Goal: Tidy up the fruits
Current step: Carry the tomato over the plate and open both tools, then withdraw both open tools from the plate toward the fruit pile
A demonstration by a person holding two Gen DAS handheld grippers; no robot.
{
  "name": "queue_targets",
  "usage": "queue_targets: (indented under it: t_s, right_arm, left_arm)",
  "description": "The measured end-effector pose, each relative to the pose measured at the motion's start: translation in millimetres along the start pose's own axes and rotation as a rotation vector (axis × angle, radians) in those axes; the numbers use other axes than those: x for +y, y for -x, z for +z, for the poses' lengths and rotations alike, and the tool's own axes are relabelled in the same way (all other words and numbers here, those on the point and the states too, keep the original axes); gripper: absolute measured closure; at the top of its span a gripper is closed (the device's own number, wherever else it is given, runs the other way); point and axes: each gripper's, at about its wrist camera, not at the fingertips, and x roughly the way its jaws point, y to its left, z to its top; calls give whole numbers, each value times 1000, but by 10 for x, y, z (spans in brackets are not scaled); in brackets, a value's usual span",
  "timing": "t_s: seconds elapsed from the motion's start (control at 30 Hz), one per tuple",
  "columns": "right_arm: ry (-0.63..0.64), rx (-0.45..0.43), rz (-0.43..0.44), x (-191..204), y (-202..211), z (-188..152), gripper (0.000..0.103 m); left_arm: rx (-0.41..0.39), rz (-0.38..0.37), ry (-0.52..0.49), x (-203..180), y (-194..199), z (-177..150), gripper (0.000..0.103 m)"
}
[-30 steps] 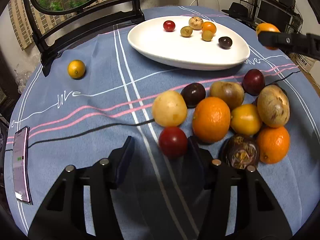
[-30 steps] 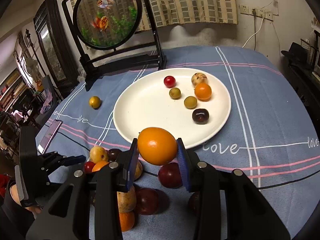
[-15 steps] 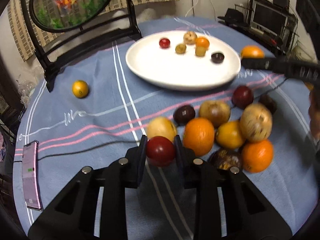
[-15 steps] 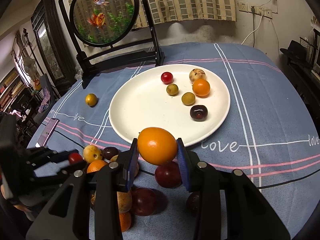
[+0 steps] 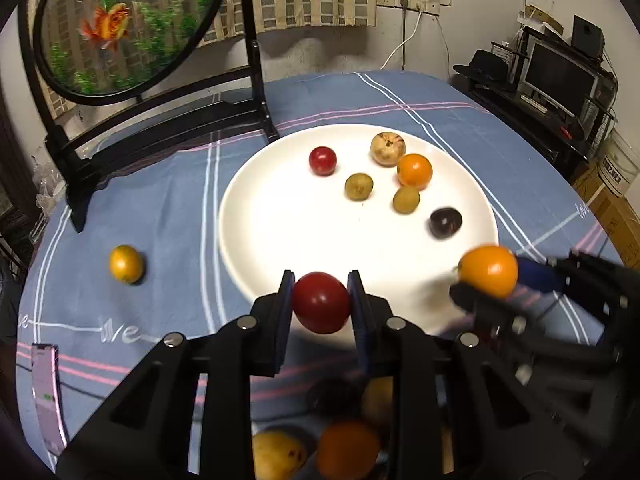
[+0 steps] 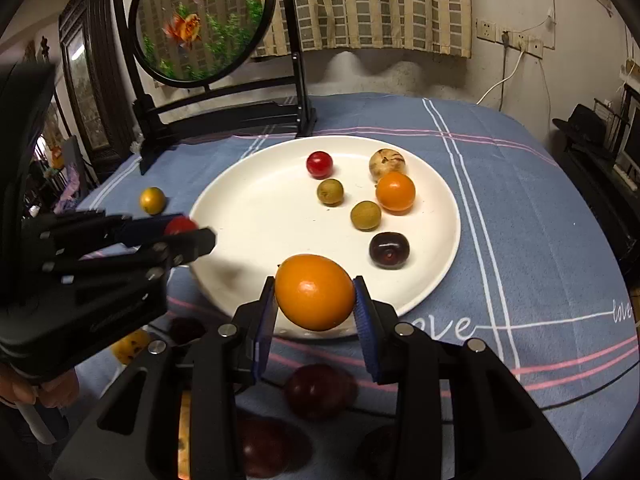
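My left gripper (image 5: 321,302) is shut on a red fruit (image 5: 321,303) and holds it above the near rim of the white plate (image 5: 280,240). My right gripper (image 6: 315,299) is shut on an orange fruit (image 6: 315,297) over the plate's (image 6: 248,220) front edge. In the left wrist view that gripper (image 5: 486,280) and its orange fruit (image 5: 489,270) appear at the right. In the right wrist view the left gripper (image 6: 184,230) reaches in from the left with the red fruit (image 6: 181,225). Several small fruits lie on the plate, among them a dark plum (image 6: 389,250).
A small yellow fruit (image 5: 126,263) lies alone on the blue cloth left of the plate. A pile of loose fruits (image 5: 348,448) sits under both grippers at the near edge. A black-framed fish screen (image 5: 120,28) stands behind the plate. A phone (image 5: 47,392) lies at the left edge.
My left gripper closed on the red fruit from the pile, lifted it and carried it forward to the plate's rim. My right gripper, holding the orange fruit, edged closer to the plate.
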Motion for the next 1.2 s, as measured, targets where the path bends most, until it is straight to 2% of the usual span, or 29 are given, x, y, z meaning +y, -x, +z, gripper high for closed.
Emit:
queue_targets:
  t_s: [0.13,0.17,0.2,0.23,0.3,0.37,0.43,0.57,0.73,0.87,1.0,1.2]
  right_arm:
    - [25,-2,-28,-1,-101,7,65]
    - [37,2,-39,5,-125,7,61]
    - [49,4,-53,9,-140,7,47]
    - [59,-15,-90,12,-128,5,42]
    - [69,-29,-106,0,-95,7,42]
    - [59,-31,-92,-26,-73,5,42]
    - [54,-26,-90,-43,-62,-2,42]
    - [33,-12,-82,-86,-12,-24,42]
    - [1,-15,-47,-103,94,-34,42]
    - [-35,-1,-8,-150,207,-93,42]
    - [-85,17,26,-237,325,-252,41]
    - [-149,31,-43,-435,505,-503,41]
  left_arm:
    - [22,2,33,9,-234,101,75]
    - [33,1,56,36,-295,112,74]
    - [37,-1,78,60,-339,118,72]
    - [44,-6,100,85,-382,120,69]
    - [53,-10,115,99,-419,107,49]
    - [41,-2,109,93,-402,93,46]
    - [44,1,112,113,-364,77,37]
    - [32,2,128,190,-201,4,26]
    - [29,11,165,345,36,-173,22]
    - [14,61,169,418,236,-372,15]
    - [-1,85,159,454,413,-556,14]
    - [-3,62,130,447,567,-842,13]
